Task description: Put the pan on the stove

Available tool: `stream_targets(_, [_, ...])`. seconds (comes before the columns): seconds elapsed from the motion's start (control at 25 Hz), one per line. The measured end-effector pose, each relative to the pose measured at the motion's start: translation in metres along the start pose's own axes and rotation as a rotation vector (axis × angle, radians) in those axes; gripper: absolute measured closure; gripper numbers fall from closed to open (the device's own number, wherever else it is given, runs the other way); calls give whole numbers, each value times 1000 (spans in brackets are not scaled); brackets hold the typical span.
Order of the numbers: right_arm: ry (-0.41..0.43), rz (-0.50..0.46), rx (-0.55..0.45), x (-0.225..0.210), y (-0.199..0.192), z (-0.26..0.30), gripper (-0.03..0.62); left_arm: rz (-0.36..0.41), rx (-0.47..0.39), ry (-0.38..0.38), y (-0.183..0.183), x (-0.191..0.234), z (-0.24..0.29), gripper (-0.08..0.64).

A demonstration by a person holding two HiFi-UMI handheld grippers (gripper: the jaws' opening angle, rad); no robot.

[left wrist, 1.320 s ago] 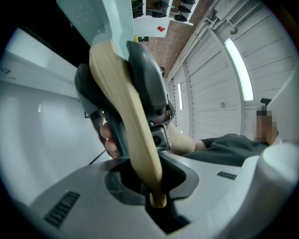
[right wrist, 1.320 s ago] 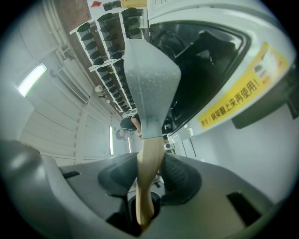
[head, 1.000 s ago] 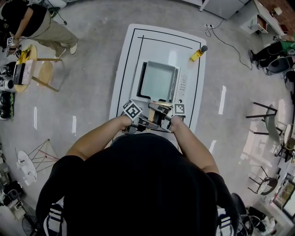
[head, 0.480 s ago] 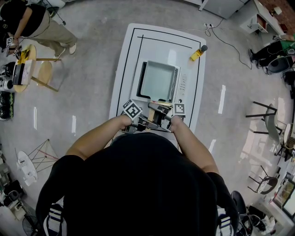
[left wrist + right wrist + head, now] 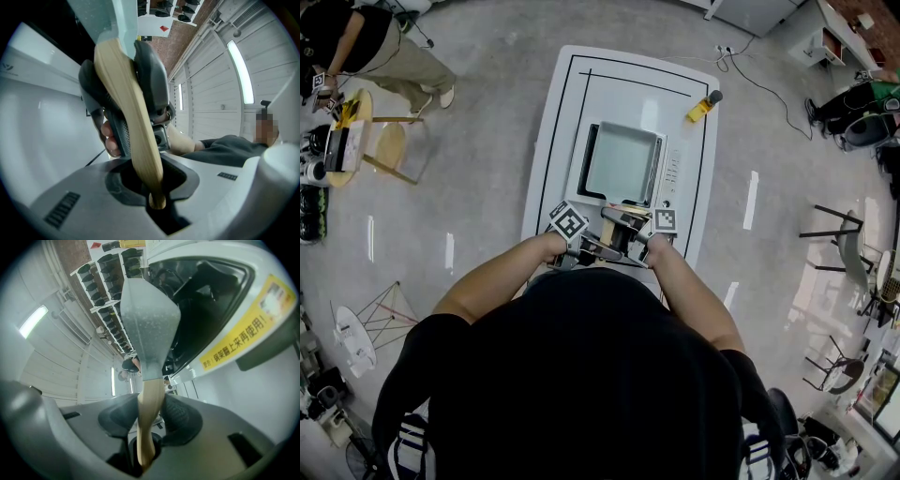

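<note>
A square grey-green pan (image 5: 622, 166) lies over the white stove (image 5: 672, 173) in the middle of the table; I cannot tell whether it rests on it. Its wooden handle (image 5: 608, 228) points back toward me. My left gripper (image 5: 596, 247) is shut on the handle's end (image 5: 140, 140). From the other side my right gripper (image 5: 627, 231) is shut on the same handle (image 5: 149, 404), just behind the pan's grey neck (image 5: 150, 319). In the left gripper view the right gripper's dark pads (image 5: 152, 75) clamp the wood. The stove's black top and yellow label (image 5: 243, 329) fill the right gripper view.
The stove stands on a white table (image 5: 562, 122) with black border lines. A yellow-handled tool (image 5: 703, 108) lies at its far right corner. A wooden stool (image 5: 394, 145) and a person (image 5: 366, 47) are at the far left, and a cable (image 5: 759, 80) and chairs (image 5: 848, 248) to the right.
</note>
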State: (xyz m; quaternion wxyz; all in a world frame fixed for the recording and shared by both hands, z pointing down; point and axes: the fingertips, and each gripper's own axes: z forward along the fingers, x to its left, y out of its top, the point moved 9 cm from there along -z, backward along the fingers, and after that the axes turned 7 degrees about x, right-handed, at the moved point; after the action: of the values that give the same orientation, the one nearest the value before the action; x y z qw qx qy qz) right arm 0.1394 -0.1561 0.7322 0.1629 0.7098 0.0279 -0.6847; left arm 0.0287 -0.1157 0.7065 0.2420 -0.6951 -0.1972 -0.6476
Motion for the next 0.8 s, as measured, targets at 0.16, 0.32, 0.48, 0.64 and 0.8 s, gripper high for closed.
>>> stream_targets(0.16, [18, 12, -7, 1, -2, 0, 448, -7, -3, -1, -2, 1, 0, 483])
stream_targets(0.32, [37, 12, -3, 4, -2, 2, 401, 10, -4, -13, -1, -1, 0, 462])
stream_targets(0.48, [48, 1, -11, 5, -1, 2, 376, 5, -4, -29, -3, -2, -1, 432])
stream_targets(0.64, [42, 2, -27, 4, 0, 0, 371, 11, -1, -31, -2, -1, -2, 406])
stream_targets(0.8, [43, 15, -36, 5, -2, -1, 367, 13, -13, -22, -3, -1, -5, 397])
